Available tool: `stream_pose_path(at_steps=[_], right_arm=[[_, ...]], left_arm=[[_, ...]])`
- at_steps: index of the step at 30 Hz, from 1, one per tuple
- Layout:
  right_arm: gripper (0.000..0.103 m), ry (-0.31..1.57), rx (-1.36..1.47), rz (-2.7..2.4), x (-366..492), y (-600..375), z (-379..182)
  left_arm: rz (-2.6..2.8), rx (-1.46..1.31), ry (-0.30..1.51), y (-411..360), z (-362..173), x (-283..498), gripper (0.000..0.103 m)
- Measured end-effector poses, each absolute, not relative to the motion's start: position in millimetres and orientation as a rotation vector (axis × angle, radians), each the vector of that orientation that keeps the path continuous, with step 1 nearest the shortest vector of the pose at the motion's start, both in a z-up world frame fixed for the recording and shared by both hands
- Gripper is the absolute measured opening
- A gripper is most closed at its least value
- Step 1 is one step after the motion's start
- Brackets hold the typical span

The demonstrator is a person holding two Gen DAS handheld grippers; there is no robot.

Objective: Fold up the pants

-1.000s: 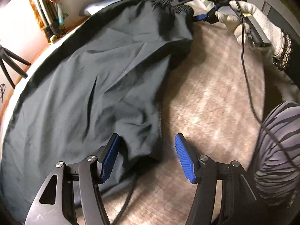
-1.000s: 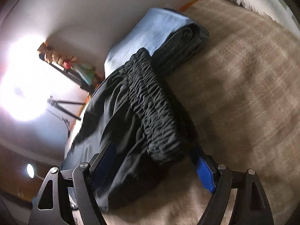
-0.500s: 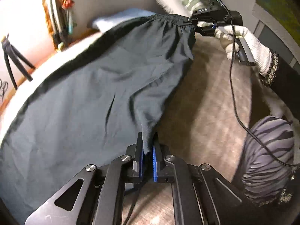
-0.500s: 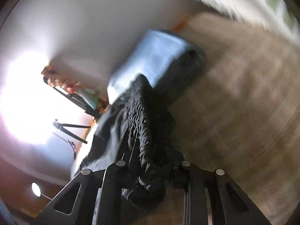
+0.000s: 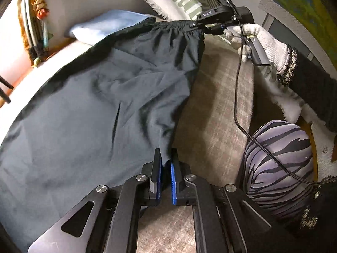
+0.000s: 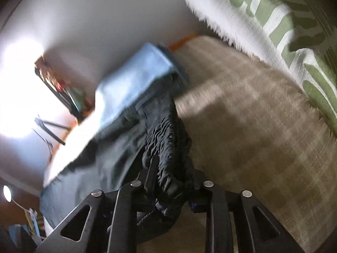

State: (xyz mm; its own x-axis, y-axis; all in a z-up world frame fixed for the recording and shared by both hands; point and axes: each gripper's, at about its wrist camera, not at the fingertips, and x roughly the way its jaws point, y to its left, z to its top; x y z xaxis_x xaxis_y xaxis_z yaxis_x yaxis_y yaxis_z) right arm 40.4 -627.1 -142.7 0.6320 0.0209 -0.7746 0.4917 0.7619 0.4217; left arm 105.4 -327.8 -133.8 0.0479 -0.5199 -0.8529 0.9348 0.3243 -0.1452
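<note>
Dark grey pants (image 5: 94, 116) lie spread on a beige plaid bed cover (image 5: 210, 105). My left gripper (image 5: 165, 168) is shut on the pants' right edge, which rises in a fold between its blue pads. At the far end, a gloved hand (image 5: 263, 40) holds my right gripper (image 5: 200, 26) at the corner of the elastic waistband (image 5: 174, 26), lifted off the cover. In the right wrist view the bunched waistband (image 6: 166, 130) sits pinched in the right gripper (image 6: 170, 172); its jaws are opening slightly, the cloth still between them.
A folded light blue garment (image 5: 105, 24) lies just beyond the waistband by the wall. A green-striped fringed throw (image 6: 284, 21) borders the cover. A knee in zebra-striped leggings (image 5: 278, 164) and a black cable (image 5: 238, 97) are at the right. A tripod (image 6: 50, 126) stands at the left.
Both grippers went from open to closed on the pants: the left on the side edge, the right on the waistband. Both then rose, pulling the cloth up.
</note>
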Motion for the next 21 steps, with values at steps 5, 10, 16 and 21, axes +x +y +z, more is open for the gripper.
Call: stream_pose_path(at_steps=[5,10,16,21], right_arm=[[0.049,0.854,0.534,-0.321,39.7,-611.4,-118.2],[0.057,0.8,0.4,-0.314,38.4,-579.0,-77.1],[0.056,0.766,0.236,-0.161,74.9,-514.7,-41.7],[0.039,0.842,0.199,0.099,144.1,-447.4,-52.7]], left_arm=[[-1.132,0.469,0.98,-309.5,-116.7,124.9,0.039],[-1.035,0.335,0.961,-267.7,-95.4,152.8,0.046],[-0.832,0.18,0.924,-179.9,-76.3,183.9,0.046],[-0.603,0.058,0.918,-90.4,-75.0,210.5,0.046]])
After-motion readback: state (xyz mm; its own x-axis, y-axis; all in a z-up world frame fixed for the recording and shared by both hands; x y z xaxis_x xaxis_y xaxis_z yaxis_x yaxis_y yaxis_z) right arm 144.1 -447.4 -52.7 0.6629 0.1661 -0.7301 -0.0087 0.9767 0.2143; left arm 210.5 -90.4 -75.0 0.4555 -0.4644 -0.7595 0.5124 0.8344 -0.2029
